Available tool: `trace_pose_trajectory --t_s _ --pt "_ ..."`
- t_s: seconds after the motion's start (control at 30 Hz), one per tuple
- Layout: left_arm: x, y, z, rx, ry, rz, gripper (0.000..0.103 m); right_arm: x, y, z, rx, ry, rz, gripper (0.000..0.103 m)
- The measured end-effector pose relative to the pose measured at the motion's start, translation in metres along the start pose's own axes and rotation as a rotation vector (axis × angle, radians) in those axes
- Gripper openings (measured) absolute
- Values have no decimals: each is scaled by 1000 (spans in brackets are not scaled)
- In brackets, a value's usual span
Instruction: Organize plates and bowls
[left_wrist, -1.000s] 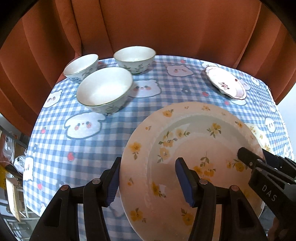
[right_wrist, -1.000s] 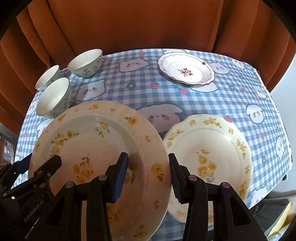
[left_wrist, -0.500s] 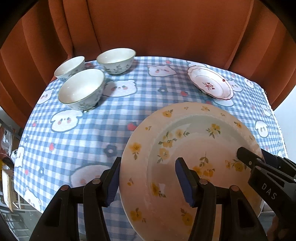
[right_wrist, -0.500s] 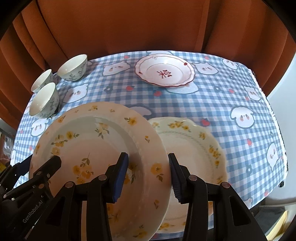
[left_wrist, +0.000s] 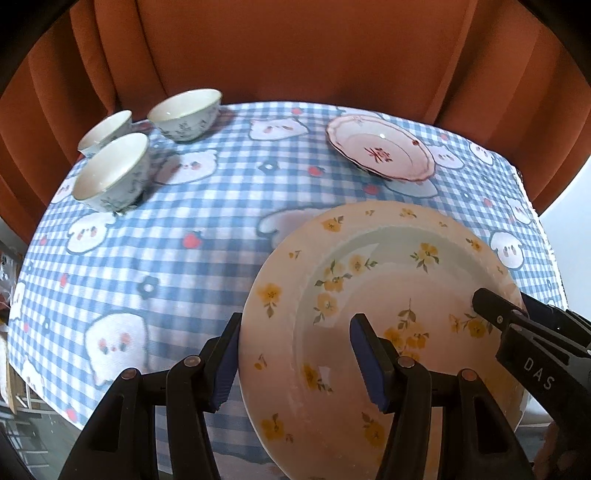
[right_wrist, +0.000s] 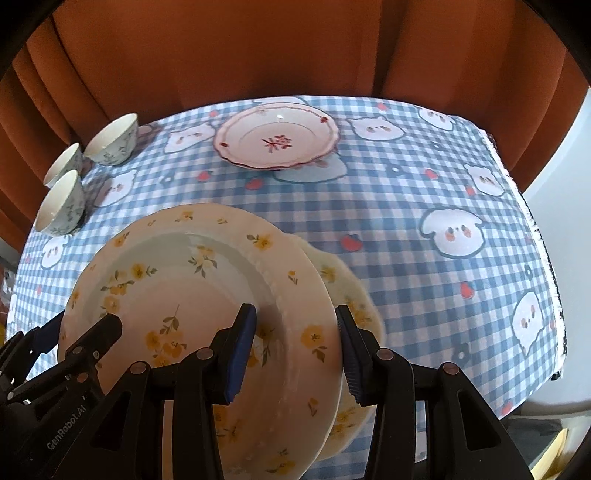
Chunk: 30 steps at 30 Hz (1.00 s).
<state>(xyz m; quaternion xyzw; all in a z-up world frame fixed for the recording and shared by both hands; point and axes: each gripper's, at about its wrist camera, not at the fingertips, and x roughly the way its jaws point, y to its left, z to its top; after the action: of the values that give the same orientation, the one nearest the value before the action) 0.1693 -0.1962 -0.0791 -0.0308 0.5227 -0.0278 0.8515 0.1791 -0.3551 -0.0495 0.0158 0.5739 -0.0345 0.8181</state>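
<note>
- worktop (right_wrist: 424, 206) in blue check cloth carries everything.
- big yellow-flowered plate (left_wrist: 388, 295) is clamped at both rims: my left gripper (left_wrist: 295, 358) at its 9 o'clock, my right gripper (right_wrist: 295, 347) at 3 o'clock.
- second flowered plate (right_wrist: 354, 295) lies directly under it, offset toward 3 o'clock.
- readable print: "das" and "genrobot.ai".

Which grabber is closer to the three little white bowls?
Left. The left gripper holds the yellow-flowered plate on the side toward the white bowls; the right gripper grips its far edge.
</note>
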Motion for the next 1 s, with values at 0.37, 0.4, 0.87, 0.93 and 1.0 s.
trace_pose_trajectory --t_s 0.37,0.4,0.87,0.93,1.0 --pt "25 -42 -8 27 67 -14 58 15 -46 0 19 33 -21 47" --pt "27 -44 -9 27 74 -16 58 17 -49 0 19 37 -24 47" --pt "52 -58 -19 5 138 -10 59 37 -66 -3 -8 81 -35 47" --pt "52 -59 -18 7 129 -3 59 39 -66 -3 -13 84 -34 47" --pt "53 -60 -18 11 121 5 59 41 -66 -3 -13 83 -31 47"
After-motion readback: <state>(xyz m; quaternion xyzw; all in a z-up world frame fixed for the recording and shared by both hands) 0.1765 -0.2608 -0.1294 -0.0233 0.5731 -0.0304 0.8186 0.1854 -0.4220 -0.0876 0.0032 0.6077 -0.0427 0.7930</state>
